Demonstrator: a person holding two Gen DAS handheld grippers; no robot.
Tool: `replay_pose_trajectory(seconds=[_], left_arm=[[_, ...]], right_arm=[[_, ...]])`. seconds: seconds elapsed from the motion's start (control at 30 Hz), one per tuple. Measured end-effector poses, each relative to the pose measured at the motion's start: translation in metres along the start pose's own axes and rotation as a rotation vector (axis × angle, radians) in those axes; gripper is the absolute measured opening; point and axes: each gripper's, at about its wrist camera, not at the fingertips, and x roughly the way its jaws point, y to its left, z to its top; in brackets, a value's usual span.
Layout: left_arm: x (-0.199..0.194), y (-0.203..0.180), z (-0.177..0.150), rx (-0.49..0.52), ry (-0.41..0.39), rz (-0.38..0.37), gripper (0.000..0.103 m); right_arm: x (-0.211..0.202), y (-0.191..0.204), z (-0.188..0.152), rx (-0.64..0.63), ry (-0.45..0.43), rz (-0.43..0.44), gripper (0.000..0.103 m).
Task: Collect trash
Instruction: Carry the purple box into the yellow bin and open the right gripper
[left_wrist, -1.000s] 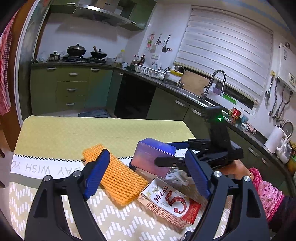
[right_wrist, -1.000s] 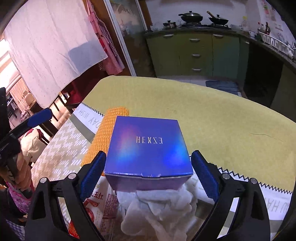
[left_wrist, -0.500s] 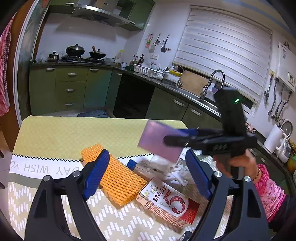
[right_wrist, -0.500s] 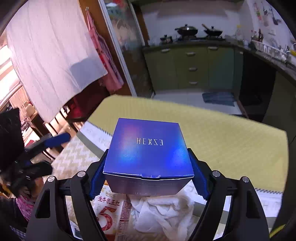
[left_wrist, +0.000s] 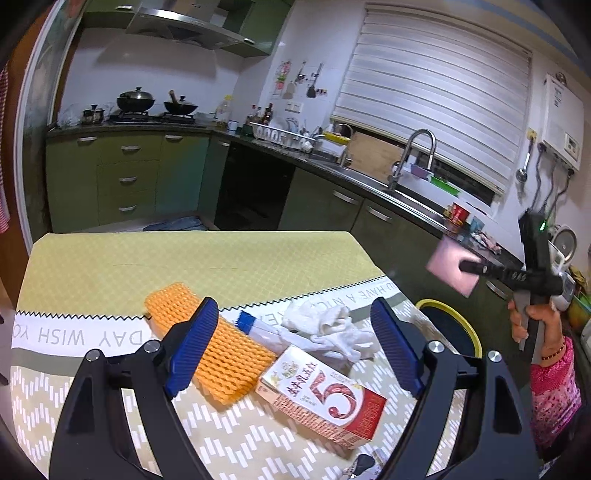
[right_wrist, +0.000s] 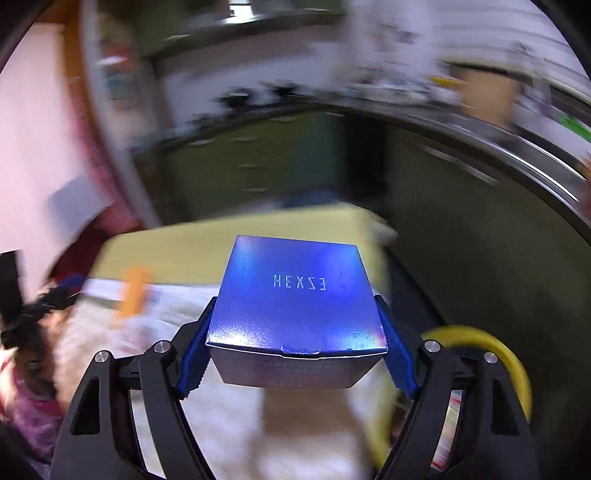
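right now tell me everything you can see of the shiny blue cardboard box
The shiny blue cardboard box is squarish with an iridescent blue-violet top bearing pale lettering that looks like HEXZE, and a greyer front face with a small tear at the lid edge. It is closed, held roughly level in the air, clamped on both sides by the right gripper. In the left wrist view it shows as a pinkish face off the table's right side, above a yellow-rimmed bin.

Glossy iridescent cardboard box, rough orange foam netting, crumpled white tissue.
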Motion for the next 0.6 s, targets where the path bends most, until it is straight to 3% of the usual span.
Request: replay_pose_trajectory(seconds=[0.13,0.23,0.37,0.43,0.6], left_arm=[[0.001,-0.010,-0.002,0.042,0.001,-0.020,0.081],[0.004,-0.016,-0.004,0.059,0.009,-0.032,0.082],[0.010,-0.021,-0.007,0.076,0.031,-0.039,0.082],[0.011,-0.022,-0.009,0.081,0.040,-0.043,0.082],[0.013,-0.025,-0.010,0.090,0.052,-0.050,0.083]], right_arm=[[0.000,-0.074,-0.041,0.114,0.082,-0.219,0.078],[0.010,-0.108,-0.065,0.176,0.139,-0.313,0.078],[0.026,-0.148,-0.088,0.276,0.192,-0.367,0.079],[0.029,-0.161,-0.094,0.322,0.201,-0.371,0.087],[0.013,-0.157,-0.097,0.377,0.152,-0.360,0.087]])
